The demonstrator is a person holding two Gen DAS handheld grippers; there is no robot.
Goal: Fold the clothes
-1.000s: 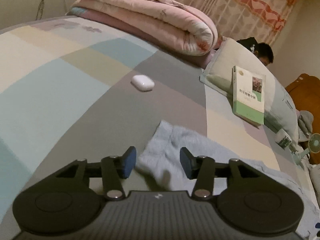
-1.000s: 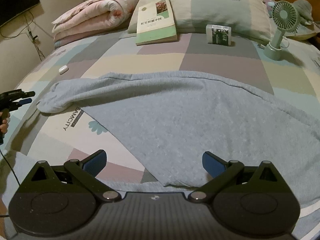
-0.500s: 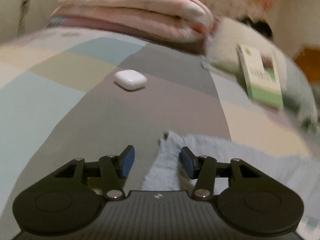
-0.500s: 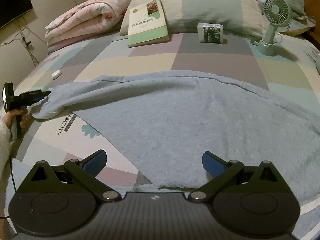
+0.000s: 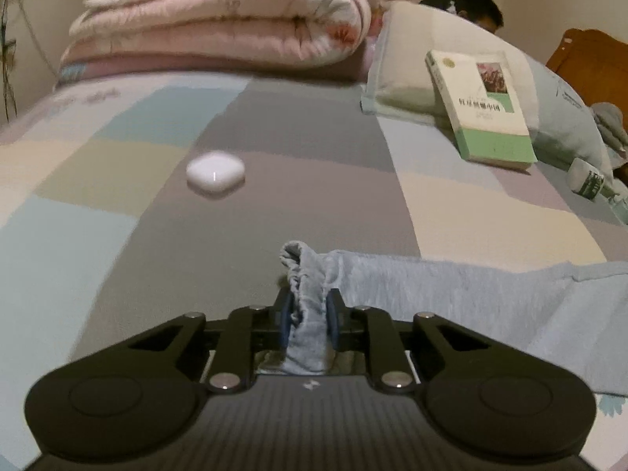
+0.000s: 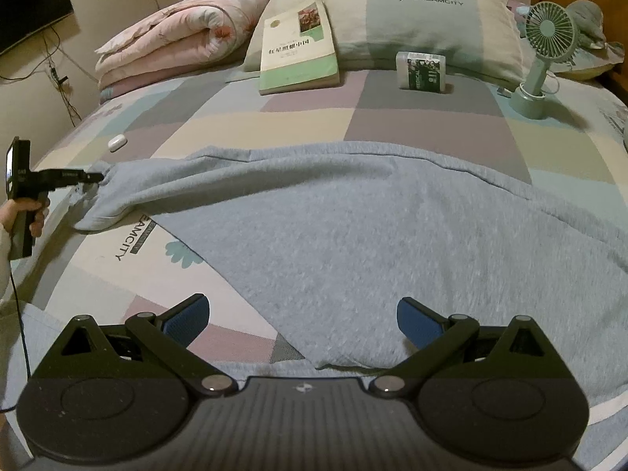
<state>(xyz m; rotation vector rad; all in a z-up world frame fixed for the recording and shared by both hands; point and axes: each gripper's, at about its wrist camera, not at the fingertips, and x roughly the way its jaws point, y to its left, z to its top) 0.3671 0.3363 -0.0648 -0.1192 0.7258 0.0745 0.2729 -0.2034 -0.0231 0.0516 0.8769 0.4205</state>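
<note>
A light blue sweatshirt (image 6: 373, 235) lies spread across the patchwork bedsheet (image 6: 424, 129). Its sleeve (image 5: 451, 286) runs out to the left. My left gripper (image 5: 308, 316) is shut on the sleeve cuff (image 5: 302, 267), which bunches up between the blue pads. From the right wrist view the left gripper (image 6: 96, 177) shows at the far left, held by a hand (image 6: 23, 216). My right gripper (image 6: 302, 320) is open and hovers over the sweatshirt's lower hem (image 6: 353, 367), touching nothing.
A white earbud case (image 5: 215, 174) lies on the sheet ahead of the cuff. At the head of the bed are a rolled pink quilt (image 5: 219, 27), a pillow (image 6: 424, 19), a book (image 6: 298, 45), a green packet (image 6: 420, 71) and a small fan (image 6: 543, 59). A person's head (image 5: 481, 13) shows behind the pillow.
My left gripper moved forward and lower onto the sleeve end and shut on the cuff. The right gripper stayed open over the hem, barely shifting.
</note>
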